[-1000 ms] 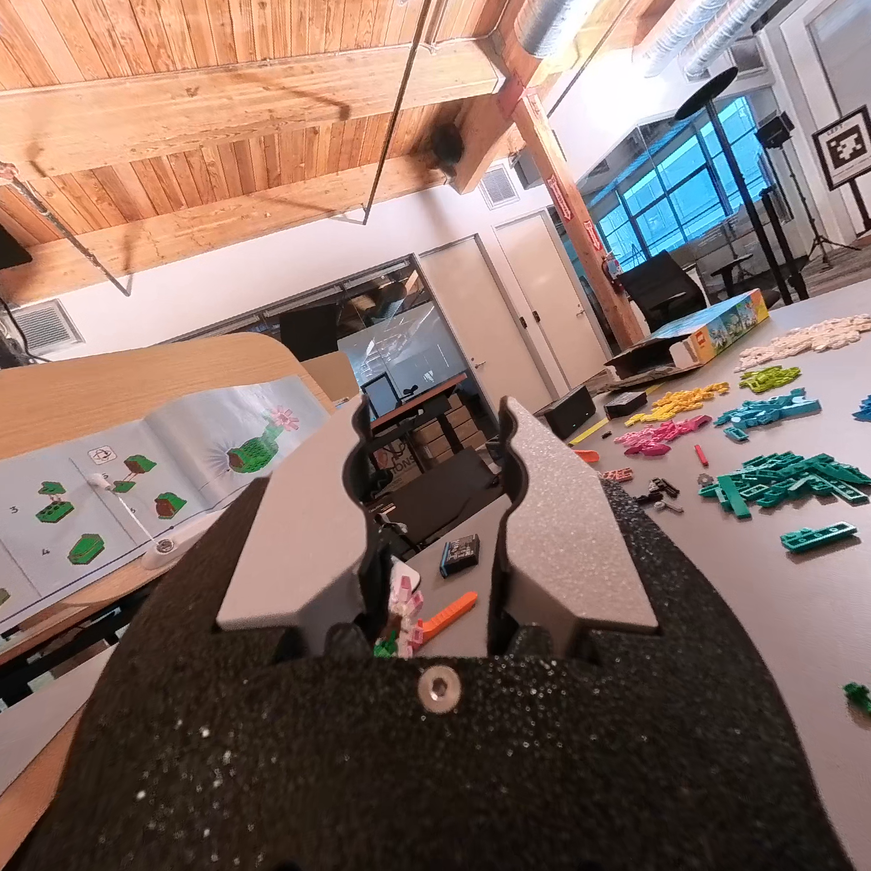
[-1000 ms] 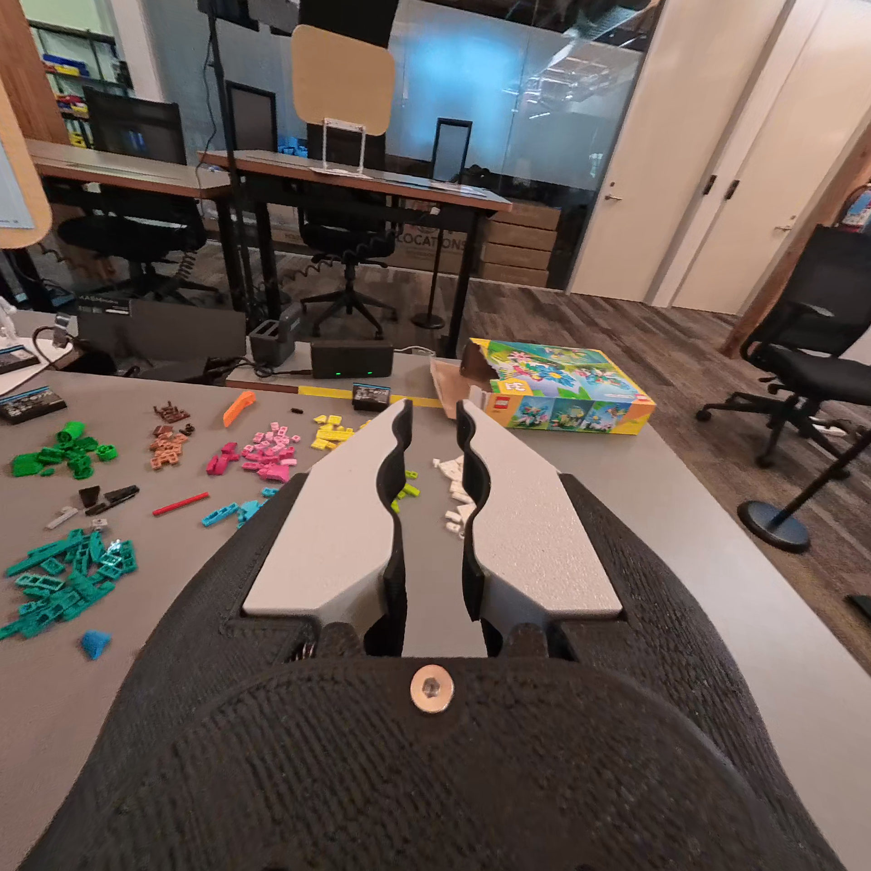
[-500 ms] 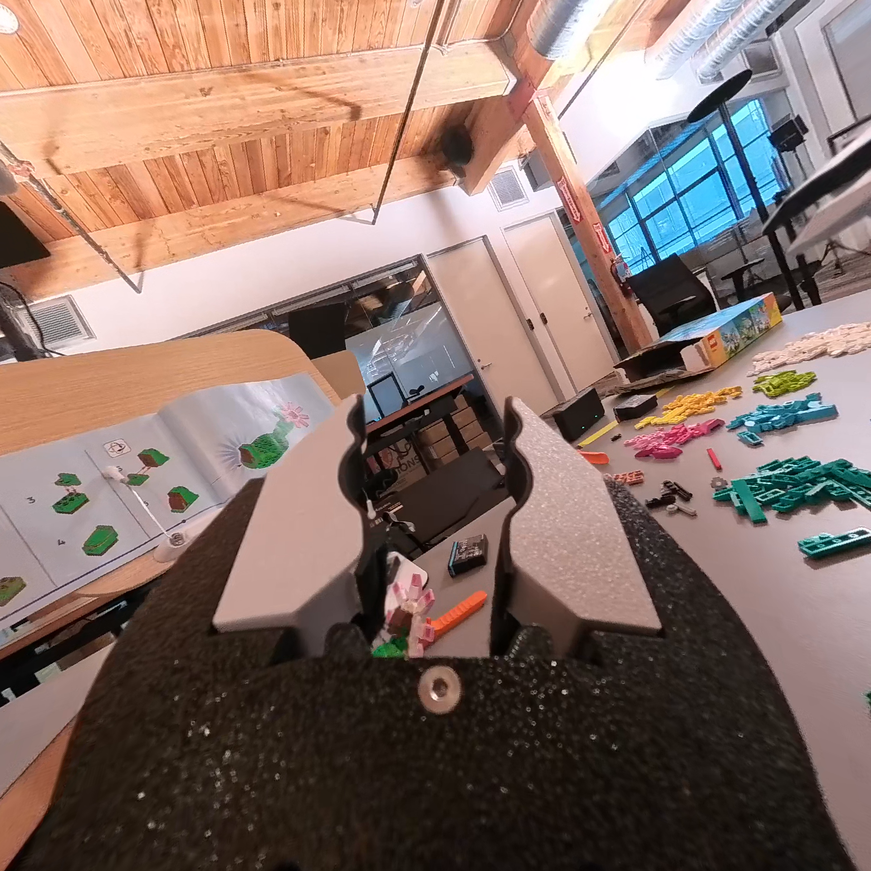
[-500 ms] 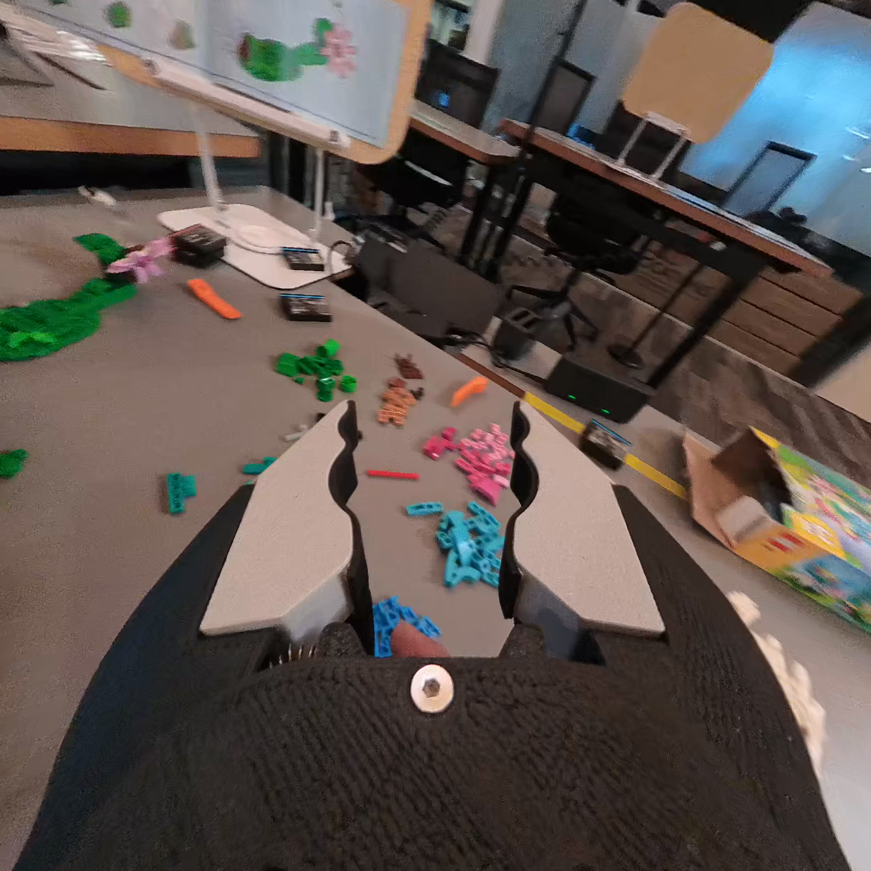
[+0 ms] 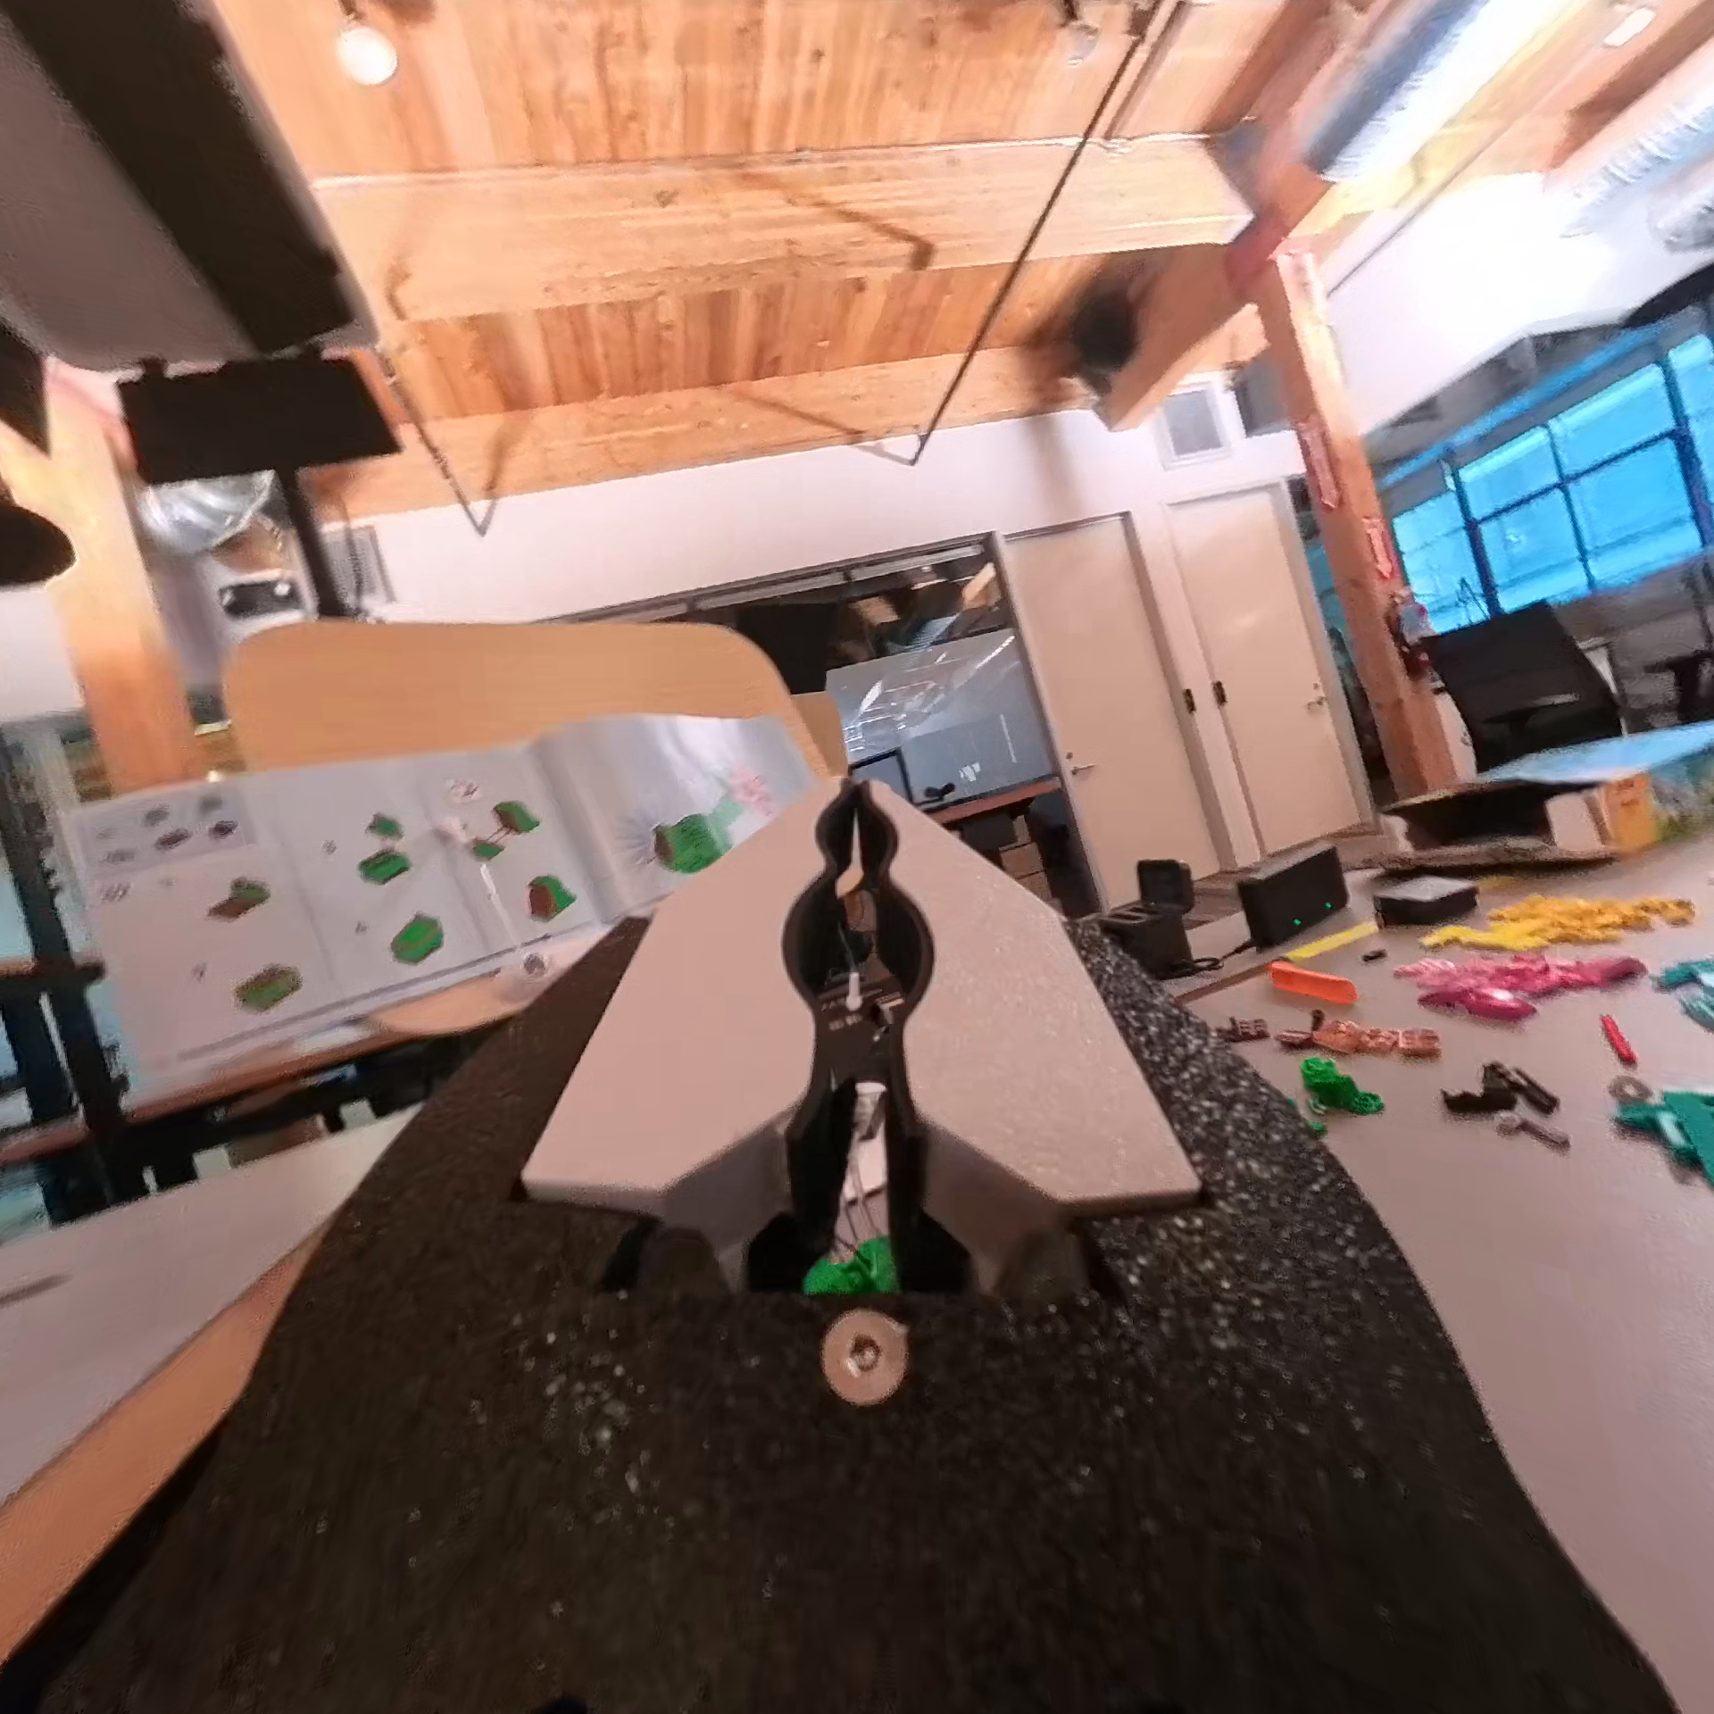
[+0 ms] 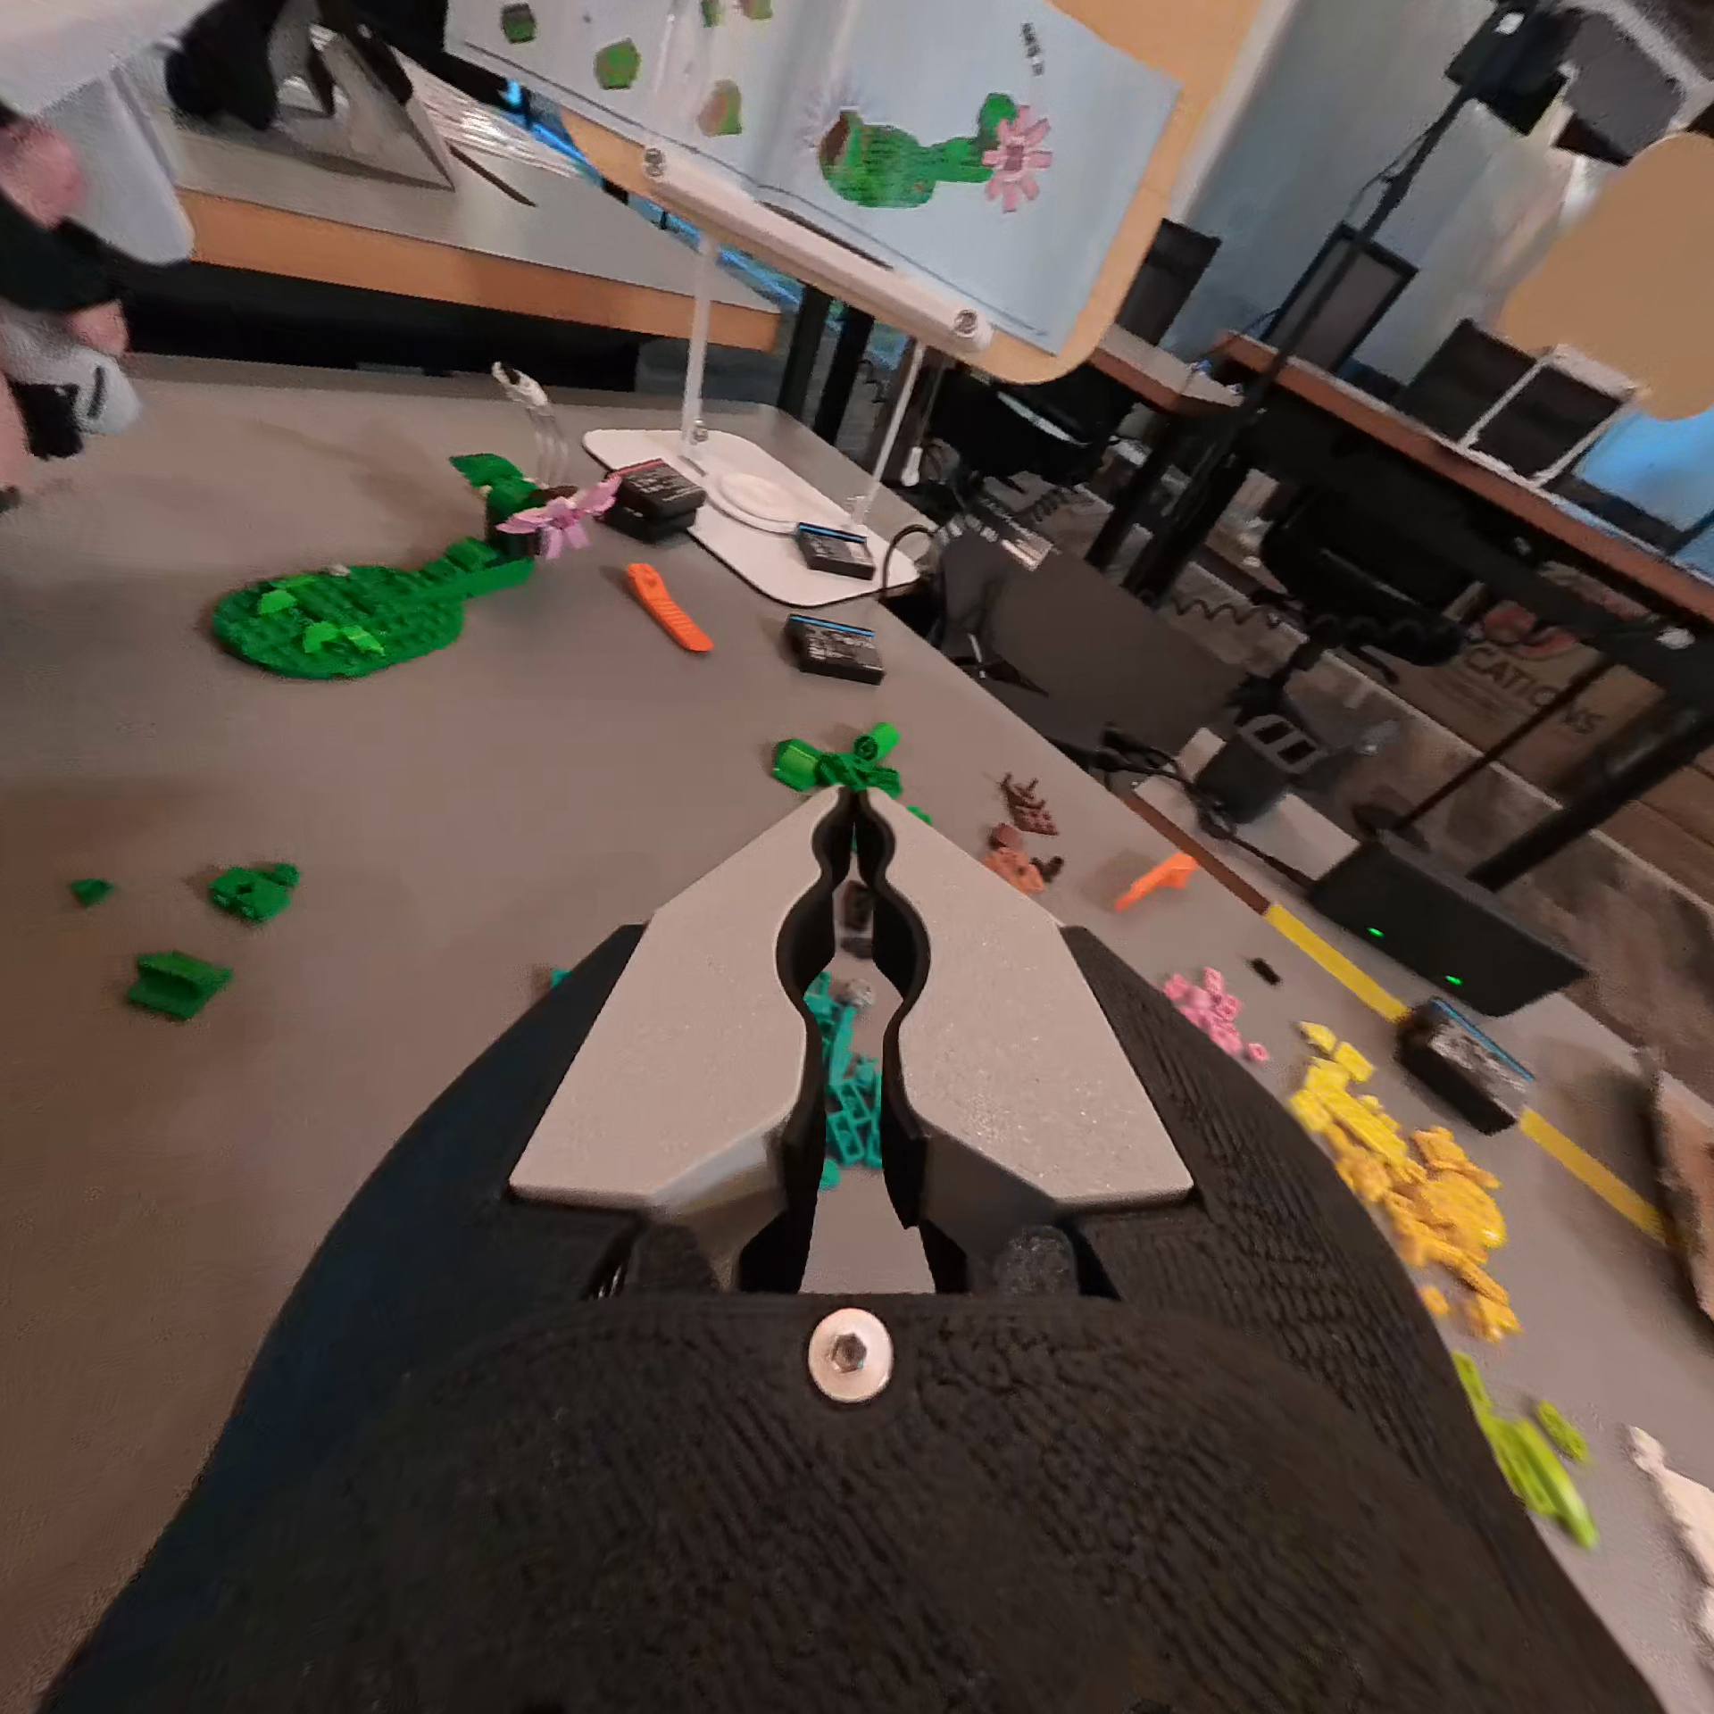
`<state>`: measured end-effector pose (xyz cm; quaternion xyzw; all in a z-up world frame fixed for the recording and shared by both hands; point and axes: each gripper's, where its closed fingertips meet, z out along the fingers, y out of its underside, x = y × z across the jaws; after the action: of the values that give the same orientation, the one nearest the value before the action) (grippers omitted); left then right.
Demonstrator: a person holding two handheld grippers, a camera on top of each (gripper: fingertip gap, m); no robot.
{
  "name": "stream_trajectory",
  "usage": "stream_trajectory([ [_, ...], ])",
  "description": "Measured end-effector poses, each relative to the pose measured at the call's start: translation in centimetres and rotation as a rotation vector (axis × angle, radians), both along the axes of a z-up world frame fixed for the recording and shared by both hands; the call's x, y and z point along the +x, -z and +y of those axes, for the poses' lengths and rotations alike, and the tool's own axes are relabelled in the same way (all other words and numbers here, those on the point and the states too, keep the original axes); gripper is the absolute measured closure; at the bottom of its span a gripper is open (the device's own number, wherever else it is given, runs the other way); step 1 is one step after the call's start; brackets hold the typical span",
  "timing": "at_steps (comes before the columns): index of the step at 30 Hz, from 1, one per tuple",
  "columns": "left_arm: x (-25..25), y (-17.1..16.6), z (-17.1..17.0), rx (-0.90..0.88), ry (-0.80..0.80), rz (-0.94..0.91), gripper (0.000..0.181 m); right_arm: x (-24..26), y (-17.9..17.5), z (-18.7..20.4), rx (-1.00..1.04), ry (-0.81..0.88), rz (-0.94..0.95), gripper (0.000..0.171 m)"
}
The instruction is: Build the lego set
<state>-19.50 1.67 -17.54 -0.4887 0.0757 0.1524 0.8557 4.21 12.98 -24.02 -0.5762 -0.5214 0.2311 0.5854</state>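
Fingers clenched on both: left gripper [image 5: 858, 816] and right gripper [image 6: 851, 805] empty, tips touching. Green baseplate build [image 6: 352, 607] with pink flower [image 6: 556, 519] sits far-left on counter [image 6: 464, 835]. Likely next: check instruction booklet [image 6: 835, 121], then open wide before descending on sorted piles. Box branding too blurred to read.

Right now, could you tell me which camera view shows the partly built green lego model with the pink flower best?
The right wrist view: the green lego model lies whole on the grey table, baseplate, raised green part and pink flower all visible. The left wrist view shows only a green scrap behind its shut fingers, possibly part of it.
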Motion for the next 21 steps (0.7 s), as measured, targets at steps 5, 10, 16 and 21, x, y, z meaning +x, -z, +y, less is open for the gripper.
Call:
stream_trajectory([
  [5,-2.2,0.9,0.3,-0.021,-0.008,-0.103,0.181,-2.2,1.9,-1.3,-0.034,-0.061,-0.020,0.171],
  [10,-0.6,1.5,1.0,-0.061,0.012,-0.021,0.181,-3.2,3.7,-1.9,-0.040,-0.098,-0.039,0.164],
  [16,2.4,1.9,1.8,-0.106,0.110,0.046,0.181,-3.3,4.0,-1.6,-0.141,-0.130,0.034,0.152],
  [21,5.1,4.0,3.2,-0.191,0.169,0.154,0.168,-3.8,2.4,-1.8,-0.167,-0.160,0.201,0.142],
])
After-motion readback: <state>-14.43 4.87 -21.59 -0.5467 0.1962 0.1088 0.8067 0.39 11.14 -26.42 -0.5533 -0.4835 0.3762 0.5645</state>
